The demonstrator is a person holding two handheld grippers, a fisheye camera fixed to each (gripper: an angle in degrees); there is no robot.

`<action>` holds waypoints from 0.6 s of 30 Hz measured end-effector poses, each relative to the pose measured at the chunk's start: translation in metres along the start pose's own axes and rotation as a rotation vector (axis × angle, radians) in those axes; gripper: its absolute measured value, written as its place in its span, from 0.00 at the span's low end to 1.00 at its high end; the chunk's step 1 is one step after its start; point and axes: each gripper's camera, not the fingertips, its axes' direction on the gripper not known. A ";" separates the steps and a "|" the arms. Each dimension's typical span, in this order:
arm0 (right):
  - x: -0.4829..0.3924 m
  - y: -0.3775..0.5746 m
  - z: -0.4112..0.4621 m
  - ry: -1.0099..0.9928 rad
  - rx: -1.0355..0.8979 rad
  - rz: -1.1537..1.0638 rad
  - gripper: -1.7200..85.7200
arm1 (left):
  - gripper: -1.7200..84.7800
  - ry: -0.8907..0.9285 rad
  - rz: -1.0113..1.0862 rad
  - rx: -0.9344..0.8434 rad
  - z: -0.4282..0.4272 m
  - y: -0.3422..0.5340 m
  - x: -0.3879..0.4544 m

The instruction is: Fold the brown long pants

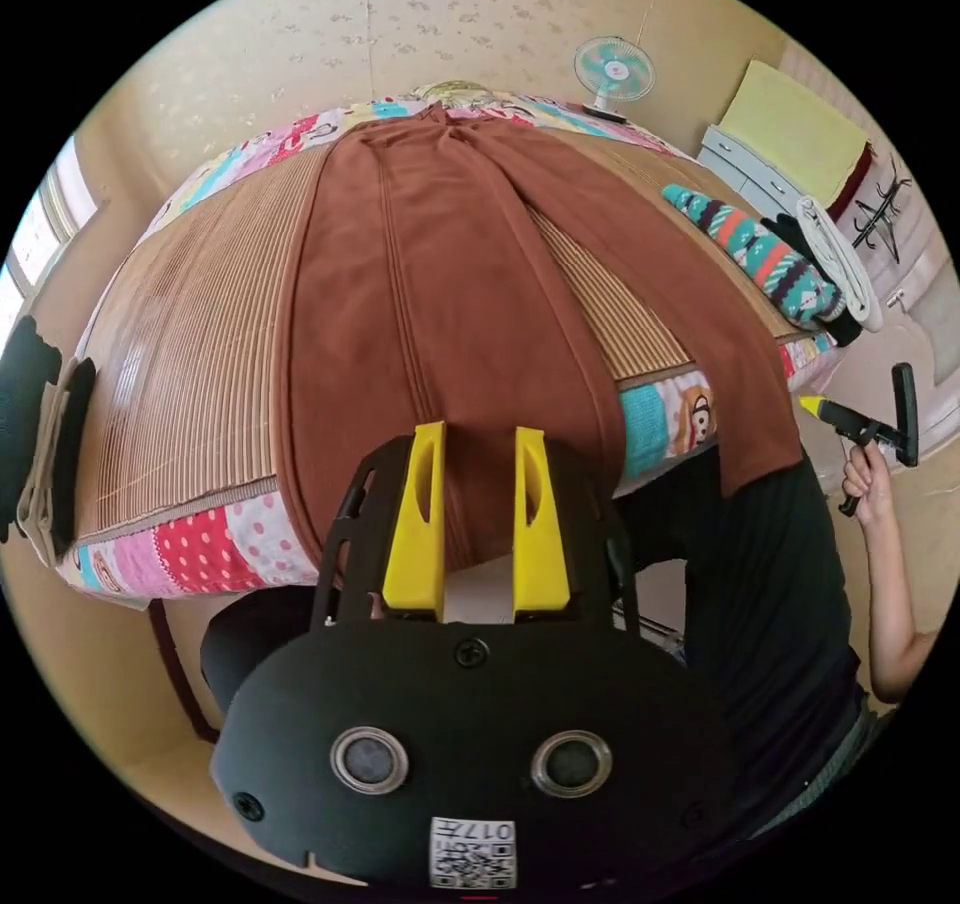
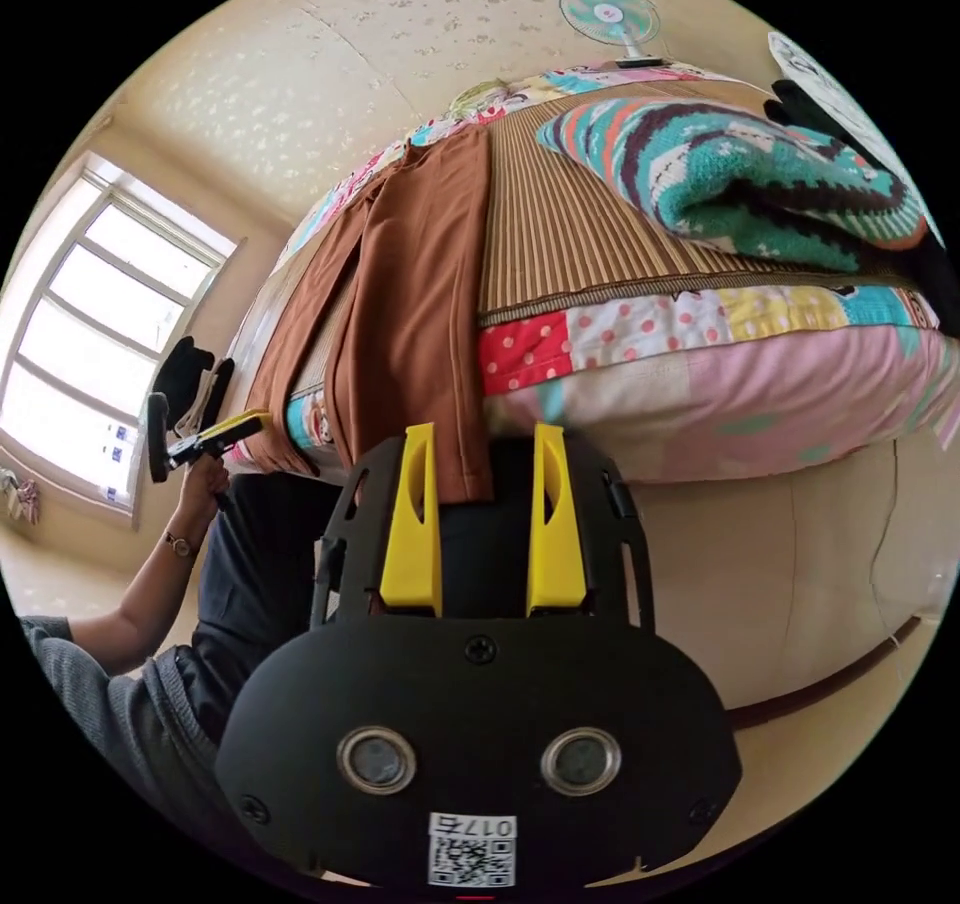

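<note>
The brown long pants (image 1: 440, 274) lie spread on a bed's bamboo mat (image 1: 190, 344), waist at the far end and both legs hanging over the near edge. My left gripper (image 1: 479, 434) stands open just before one hanging leg's hem, with cloth showing between the jaws but not pressed. In the left gripper view, a hand holds my right gripper (image 1: 862, 426) beside the other leg. In the right gripper view, the pants (image 2: 420, 274) drape over the bed's edge and my right gripper (image 2: 484, 431) is open at the hanging hem. The left gripper (image 2: 205, 436) shows there in a hand.
A folded teal patterned knit (image 1: 765, 254) with white and black clothes lies at the mat's right side. A patchwork quilt (image 2: 700, 344) covers the mattress. A small fan (image 1: 613, 71), a dresser (image 1: 745, 174), a window (image 2: 90, 344) and dark items (image 1: 40, 414) surround the bed. The person stands against the near edge.
</note>
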 end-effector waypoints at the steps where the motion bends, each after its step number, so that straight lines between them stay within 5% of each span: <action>1: 0.003 0.000 -0.001 -0.014 -0.003 0.010 0.16 | 0.13 -0.048 0.023 0.023 0.001 0.007 0.008; 6: 0.019 -0.002 -0.017 -0.108 -0.043 0.036 0.10 | 0.02 -0.081 0.002 -0.049 0.006 0.003 0.017; 18: 0.045 0.028 -0.096 -0.333 0.074 0.099 0.04 | 0.01 0.328 0.134 -0.167 -0.007 0.047 -0.018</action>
